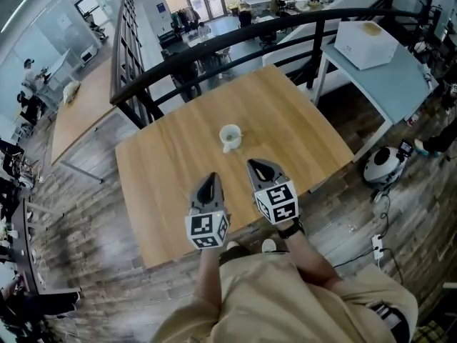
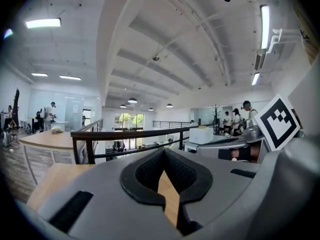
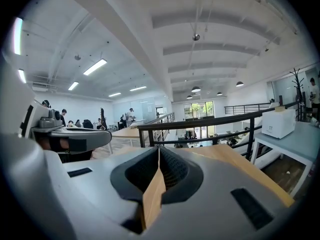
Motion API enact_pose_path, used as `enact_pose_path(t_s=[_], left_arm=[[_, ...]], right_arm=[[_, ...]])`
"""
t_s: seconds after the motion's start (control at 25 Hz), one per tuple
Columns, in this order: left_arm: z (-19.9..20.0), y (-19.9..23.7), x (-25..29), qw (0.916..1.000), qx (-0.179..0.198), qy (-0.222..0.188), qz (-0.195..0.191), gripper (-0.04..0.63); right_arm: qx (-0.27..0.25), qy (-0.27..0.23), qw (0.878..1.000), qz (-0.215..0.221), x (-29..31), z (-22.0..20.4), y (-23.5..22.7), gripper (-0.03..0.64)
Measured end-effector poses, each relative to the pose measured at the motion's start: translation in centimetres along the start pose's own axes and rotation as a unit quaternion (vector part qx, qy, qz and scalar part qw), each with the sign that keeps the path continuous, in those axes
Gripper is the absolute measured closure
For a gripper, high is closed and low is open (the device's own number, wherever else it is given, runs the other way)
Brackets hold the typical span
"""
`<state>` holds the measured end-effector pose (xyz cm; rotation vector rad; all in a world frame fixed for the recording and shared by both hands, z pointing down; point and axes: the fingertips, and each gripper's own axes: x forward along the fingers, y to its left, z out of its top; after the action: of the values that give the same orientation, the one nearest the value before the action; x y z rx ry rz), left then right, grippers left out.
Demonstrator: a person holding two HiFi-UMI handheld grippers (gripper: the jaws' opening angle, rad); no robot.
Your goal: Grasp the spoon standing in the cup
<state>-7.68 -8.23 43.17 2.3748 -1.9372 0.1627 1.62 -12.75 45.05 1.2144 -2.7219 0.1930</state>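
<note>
Left hand-held gripper (image 1: 210, 181) and right hand-held gripper (image 1: 258, 167) are clenched and empty, short of the cup (image 1: 230, 137) on the desk (image 1: 164, 170). The spoon cannot be made out. Approach and grasp remain.

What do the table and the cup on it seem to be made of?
The table looks like light wood or wood-look laminate with a matt finish: grain streaks and a warm tan colour show. The cup is probably glazed ceramic, possibly plastic: it is off-white, opaque and smooth, but too small to tell more.
</note>
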Motion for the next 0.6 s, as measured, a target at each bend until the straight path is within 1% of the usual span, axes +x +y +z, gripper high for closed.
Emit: enact_pose_path(t_s=[0.16,0.32,0.6], left_arm=[[-0.9,0.6,2.2,0.9999,-0.002,0.013,-0.004,0.584],[-1.7,2.2,4.6,0.9997,-0.006,0.018,-0.012,0.583],[-3.0,4.8,9.7,0.9988,-0.011,0.027,-0.039,0.583]], right_arm=[[0.011,0.013,1.0,-0.004,1.9,-1.1,-1.5,0.6],[0.016,0.025,1.0,-0.01,4.7,-2.1,-2.4,0.6],[0.019,0.052,0.998,-0.025,10.0,-3.6,-4.3,0.6]])
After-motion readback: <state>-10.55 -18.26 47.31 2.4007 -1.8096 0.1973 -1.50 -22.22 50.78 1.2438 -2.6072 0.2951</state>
